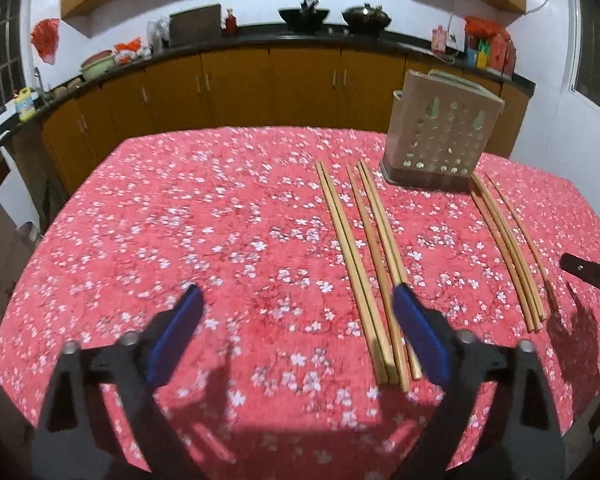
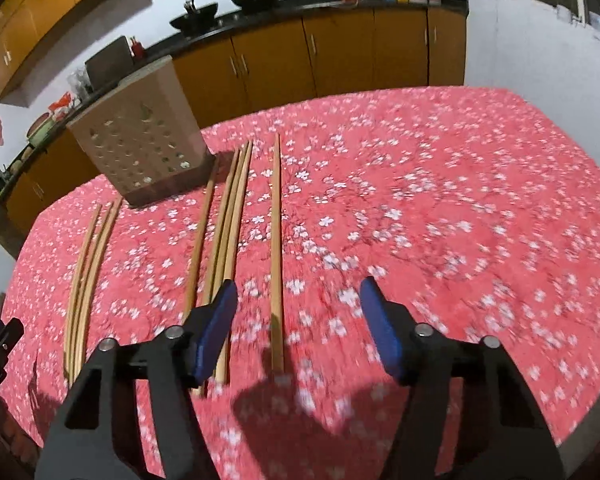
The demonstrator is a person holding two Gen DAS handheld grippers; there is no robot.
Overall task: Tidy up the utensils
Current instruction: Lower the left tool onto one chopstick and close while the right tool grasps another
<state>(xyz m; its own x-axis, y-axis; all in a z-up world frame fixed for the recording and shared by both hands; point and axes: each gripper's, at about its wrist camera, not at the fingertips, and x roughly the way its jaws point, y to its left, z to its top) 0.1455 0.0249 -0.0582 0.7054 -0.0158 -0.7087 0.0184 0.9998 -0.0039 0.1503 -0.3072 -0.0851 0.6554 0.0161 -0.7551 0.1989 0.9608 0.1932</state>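
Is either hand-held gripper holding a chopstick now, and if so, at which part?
No, nothing is held. The left hand-held gripper and the right hand-held gripper are both open above the table, and the chopsticks lie on the tablecloth.

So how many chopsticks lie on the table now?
9, as far as the blur lets me count. Four chopsticks lie left of the holder. Five lie right of it: one alone, three together, one apart. Some may overlap.
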